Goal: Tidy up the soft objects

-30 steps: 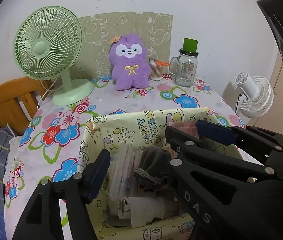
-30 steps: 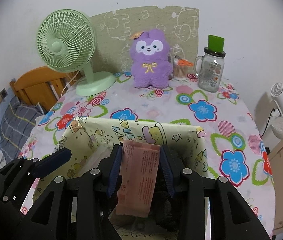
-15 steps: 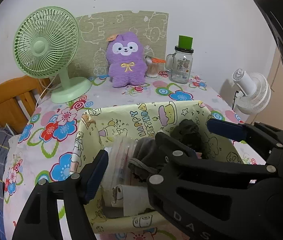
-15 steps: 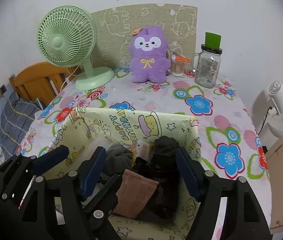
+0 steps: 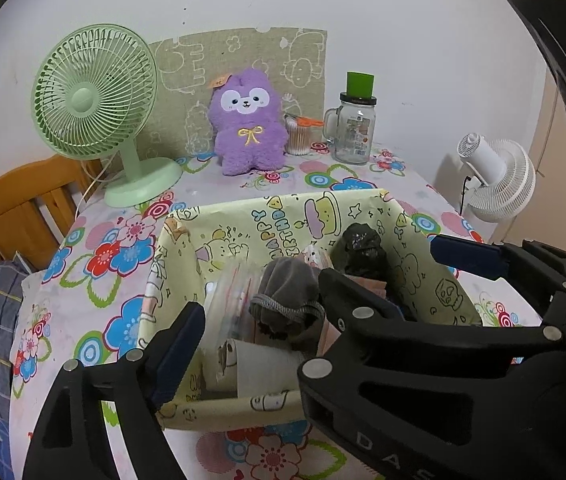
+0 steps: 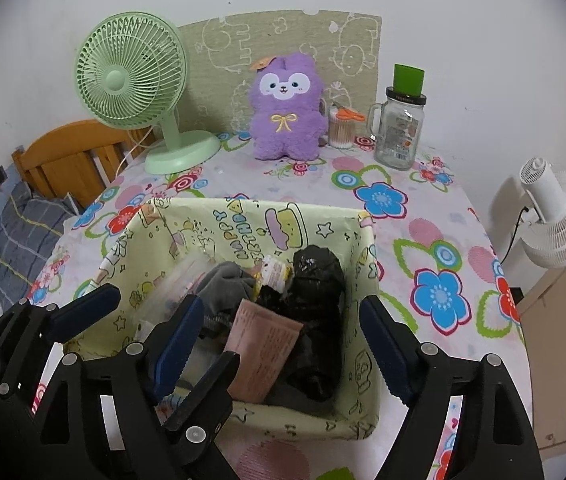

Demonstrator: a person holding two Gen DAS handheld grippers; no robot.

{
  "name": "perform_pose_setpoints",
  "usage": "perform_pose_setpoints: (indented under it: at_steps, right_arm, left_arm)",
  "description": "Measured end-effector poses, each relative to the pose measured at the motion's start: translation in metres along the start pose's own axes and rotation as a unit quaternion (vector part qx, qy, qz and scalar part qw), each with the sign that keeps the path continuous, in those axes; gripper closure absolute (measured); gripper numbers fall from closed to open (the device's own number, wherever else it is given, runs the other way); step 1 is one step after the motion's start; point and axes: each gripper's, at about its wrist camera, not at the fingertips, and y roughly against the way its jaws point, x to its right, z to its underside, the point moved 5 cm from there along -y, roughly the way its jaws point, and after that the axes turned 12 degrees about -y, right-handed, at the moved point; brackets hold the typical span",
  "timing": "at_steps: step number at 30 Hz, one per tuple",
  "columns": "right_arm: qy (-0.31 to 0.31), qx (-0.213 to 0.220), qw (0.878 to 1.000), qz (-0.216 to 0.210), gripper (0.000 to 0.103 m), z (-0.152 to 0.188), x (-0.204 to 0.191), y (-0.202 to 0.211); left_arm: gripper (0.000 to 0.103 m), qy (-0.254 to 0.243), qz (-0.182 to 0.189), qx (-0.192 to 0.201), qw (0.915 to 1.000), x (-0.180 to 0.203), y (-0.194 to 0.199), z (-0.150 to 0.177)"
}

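A yellow cartoon-print fabric basket [image 5: 243, 224] [image 6: 211, 228] sits on the flowered table and holds soft things: a pink packet [image 6: 261, 354], a black bundle [image 6: 315, 304] [image 5: 359, 250], a grey drawstring pouch [image 5: 289, 296] [image 6: 223, 284], clear bags [image 5: 227, 300] and a white roll [image 5: 261, 366]. My right gripper [image 6: 283, 348] is open and empty above the basket's near side. My left gripper [image 5: 319, 304] is open and empty over the basket; in its view the right gripper's arm crosses in front. A purple plush [image 5: 248, 122] [image 6: 285, 108] stands at the back.
A green desk fan [image 5: 95, 100] [image 6: 135, 80] stands back left. A glass mug jar with green lid [image 5: 355, 124] [image 6: 401, 120] and a cotton-swab cup [image 5: 299, 136] stand back right. A white fan [image 6: 555, 216] is off the table's right edge; a wooden bed frame [image 6: 71, 156] is left.
My right gripper opened and let go of the pink packet, which now lies in the basket. Both grippers pulled back and up from the basket.
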Motion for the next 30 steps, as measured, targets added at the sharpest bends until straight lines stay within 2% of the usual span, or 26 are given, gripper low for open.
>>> perform_pose_setpoints:
  at_steps: [18,22,30]
  right_arm:
    - [-0.010,0.013,1.000,0.016,0.020,0.011,0.009,0.020]
    - [-0.011,0.024,0.999,0.018,0.013,0.014,0.010,0.028]
    - [-0.017,0.031,0.999,0.018,0.013,0.020,0.015,0.040]
  left_arm:
    - [0.004,0.001,-0.002,0.012,0.9999,-0.004,0.015,0.012]
    - [0.002,0.008,-0.005,0.014,0.9999,-0.008,0.019,0.015]
    - [0.002,0.024,-0.014,0.018,0.9995,-0.016,0.028,0.024]
